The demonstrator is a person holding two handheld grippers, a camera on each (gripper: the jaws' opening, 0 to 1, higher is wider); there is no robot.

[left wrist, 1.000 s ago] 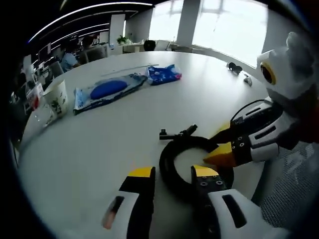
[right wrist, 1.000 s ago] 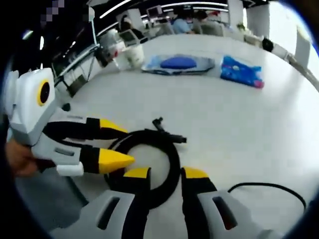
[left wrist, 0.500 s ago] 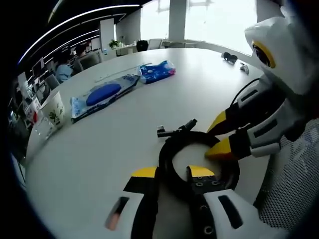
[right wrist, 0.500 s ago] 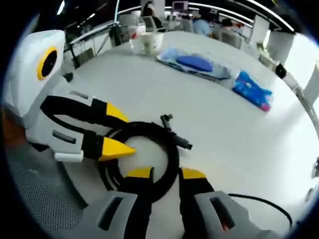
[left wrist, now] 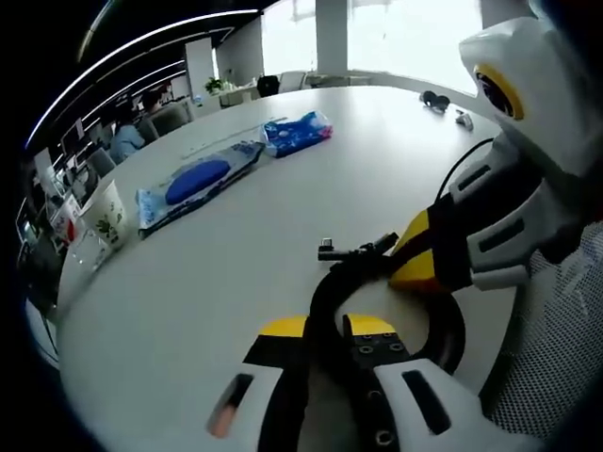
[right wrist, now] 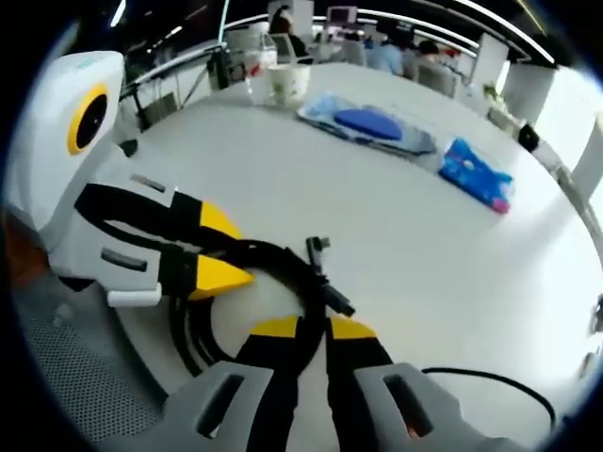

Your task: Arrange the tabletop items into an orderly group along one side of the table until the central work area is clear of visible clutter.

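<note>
Two grippers work on one coiled black cable (left wrist: 415, 311) at the near edge of the white table (left wrist: 236, 245). In the left gripper view, the left gripper (left wrist: 325, 331) has its yellow-tipped jaws drawn narrow around a strand on the near left side of the coil. The right gripper (left wrist: 410, 254) enters from the right with its jaw tips at the far side of the coil, beside the cable's plug ends (left wrist: 353, 250). In the right gripper view, the right gripper (right wrist: 313, 330) is likewise pinched narrow on the cable (right wrist: 273, 259), and the left gripper (right wrist: 221, 250) reaches in from the left.

Step in hand, as judged: securing the coil with both grippers before relocating it. Farther across the table lie a clear packet with a blue item (left wrist: 193, 181) and a blue pouch (left wrist: 297, 134); a paper cup (left wrist: 105, 212) stands at the far left edge.

Next move calls for lifting both grippers together, keeping the loops gathered, and carrying the coil toward the chosen side of the table. A loose plug end may drag or snag.
</note>
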